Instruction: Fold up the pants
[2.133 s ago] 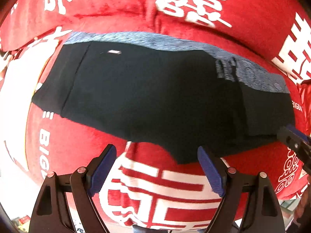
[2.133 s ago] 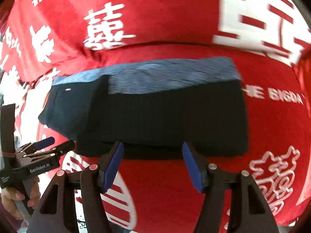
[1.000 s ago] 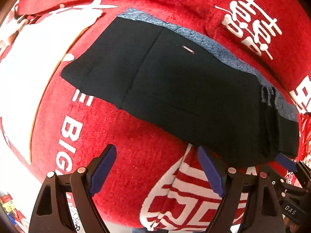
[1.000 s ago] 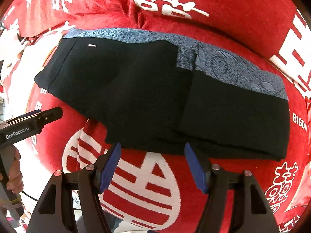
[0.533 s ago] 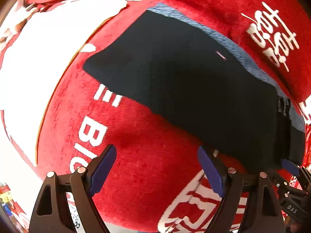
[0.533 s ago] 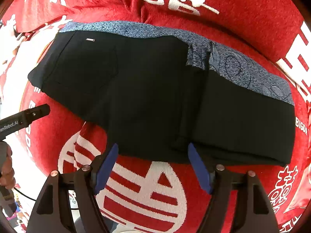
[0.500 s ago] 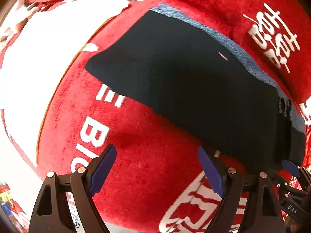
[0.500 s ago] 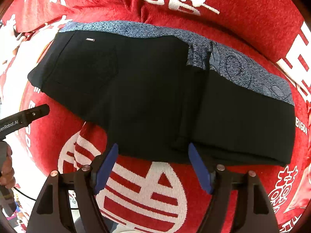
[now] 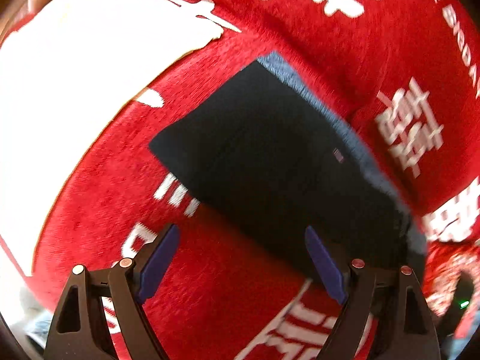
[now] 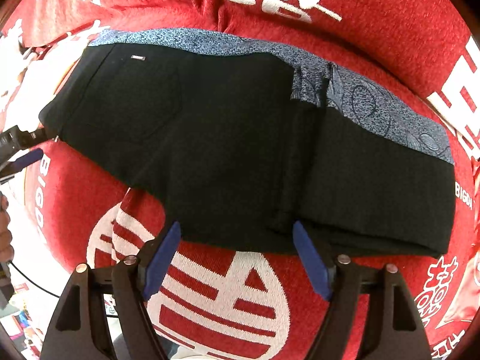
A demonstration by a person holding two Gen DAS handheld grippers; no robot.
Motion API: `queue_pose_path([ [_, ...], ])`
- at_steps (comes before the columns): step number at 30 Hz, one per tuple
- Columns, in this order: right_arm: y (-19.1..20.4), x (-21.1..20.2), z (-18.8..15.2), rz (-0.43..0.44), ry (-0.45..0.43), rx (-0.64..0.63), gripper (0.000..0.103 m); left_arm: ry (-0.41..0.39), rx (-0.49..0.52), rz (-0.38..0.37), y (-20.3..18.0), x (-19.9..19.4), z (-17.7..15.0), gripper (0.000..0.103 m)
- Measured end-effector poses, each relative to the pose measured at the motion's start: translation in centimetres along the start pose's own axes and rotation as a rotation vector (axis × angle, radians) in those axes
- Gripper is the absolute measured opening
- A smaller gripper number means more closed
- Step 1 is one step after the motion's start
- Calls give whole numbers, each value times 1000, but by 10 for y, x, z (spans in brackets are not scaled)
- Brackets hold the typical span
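Red blanket borders folded pants; left tool and right tool gape, unladen.

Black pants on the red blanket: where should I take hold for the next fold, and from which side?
Judging by the pose, grip the free black end at the left: the right end is already doubled over. Bring the left hand-held gripper, jaws open, in low from the left edge, pinching all layers.

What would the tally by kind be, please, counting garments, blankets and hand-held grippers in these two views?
Black pants: 1
Red blanket: 1
Hand-held grippers: 2, left hand-held gripper and right hand-held gripper, both open and empty
Total: 4
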State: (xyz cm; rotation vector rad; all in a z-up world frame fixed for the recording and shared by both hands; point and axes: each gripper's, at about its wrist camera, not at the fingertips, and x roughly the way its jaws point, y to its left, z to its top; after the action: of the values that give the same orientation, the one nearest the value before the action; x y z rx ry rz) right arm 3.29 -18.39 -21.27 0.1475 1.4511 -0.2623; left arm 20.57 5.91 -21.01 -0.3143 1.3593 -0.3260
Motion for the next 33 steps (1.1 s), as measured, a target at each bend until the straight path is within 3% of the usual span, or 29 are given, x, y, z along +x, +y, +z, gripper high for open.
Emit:
queue_pose_path([
  [4,0,0,0,3,0,-1,81,21,-85,-131,18,9,5,86],
  [13,1,1,-2,2,-6,-5,81,-26,-172,-326,32,16,12,87],
  [16,1,1,-2,2,-5,-6,81,-44,-201,-371,31,22,16,98],
  [22,0,2,-2,6,0,-3,81,-57,-199,-396,3,18,27,99],
  [24,0,2,-2,6,2,-5,81,-61,-163,-358,-3,21,31,99],
  [26,0,2,-2,4,7,-9,81,-21,-196,-305,1,33,34,98],
  [28,0,2,-1,6,13,-13,81,-29,-229,-294,7,34,34,91],
  [29,-1,0,-1,12,21,-16,81,-34,-223,-268,6,32,34,81],
  [30,0,-1,-1,17,26,-16,81,-34,-201,-223,3,31,34,64],
  [32,-3,-9,0,31,26,-12,81,-37,-118,-98,-6,31,35,38],
  [33,-5,-17,2,35,10,-7,81,-44,-67,-60,-12,31,34,36],
])
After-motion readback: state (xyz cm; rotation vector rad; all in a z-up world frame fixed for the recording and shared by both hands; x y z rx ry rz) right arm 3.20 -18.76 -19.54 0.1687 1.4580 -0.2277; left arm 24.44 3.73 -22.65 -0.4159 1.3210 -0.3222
